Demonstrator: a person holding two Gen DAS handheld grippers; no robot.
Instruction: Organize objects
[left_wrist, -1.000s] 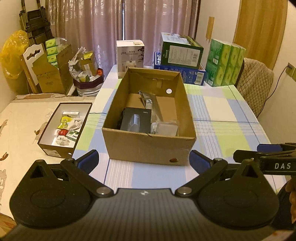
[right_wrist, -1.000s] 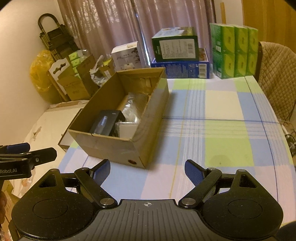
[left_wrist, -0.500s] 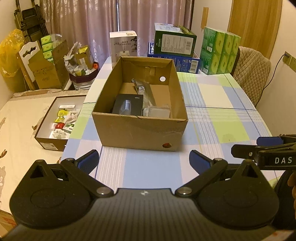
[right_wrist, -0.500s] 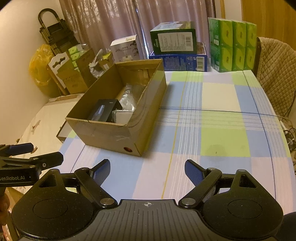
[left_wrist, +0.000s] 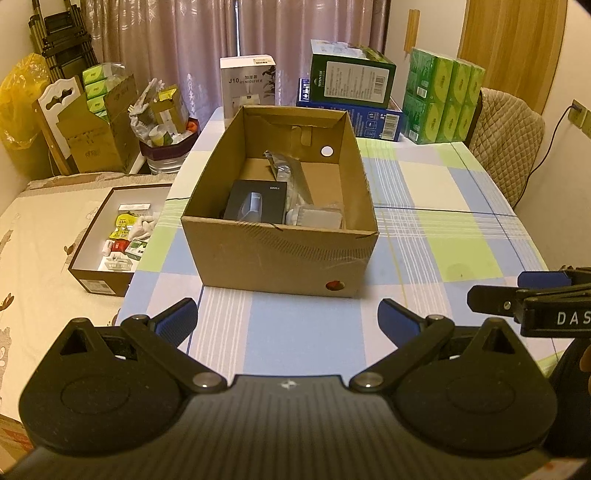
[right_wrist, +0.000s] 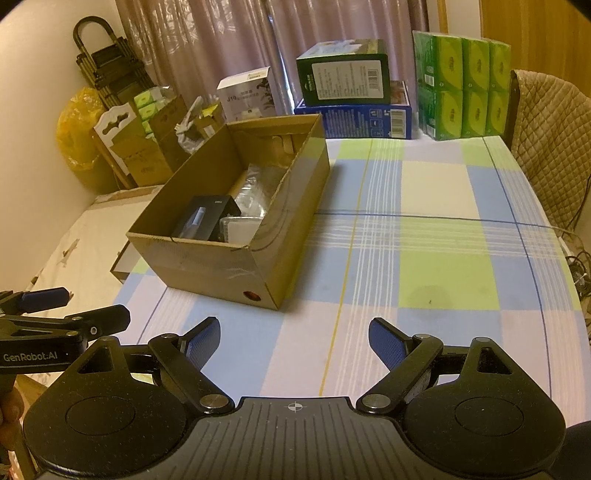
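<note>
both grippers (left_wrist: 287, 317) wide, cardboard box (left_wrist: 280, 258) ahead

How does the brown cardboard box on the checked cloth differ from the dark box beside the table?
The cardboard box is plain brown and deep; the dark box is shallow with a white lining. The cardboard box stands on the checked tablecloth; the dark box sits on the cream surface to its left. The first holds a black package and clear bags, the second small colourful packets. Both are open-topped.

Both grippers sit farther back from the cardboard box (left_wrist: 280, 229) than a second ago. More checked worktop (right_wrist: 424, 273) now lies before them.
</note>
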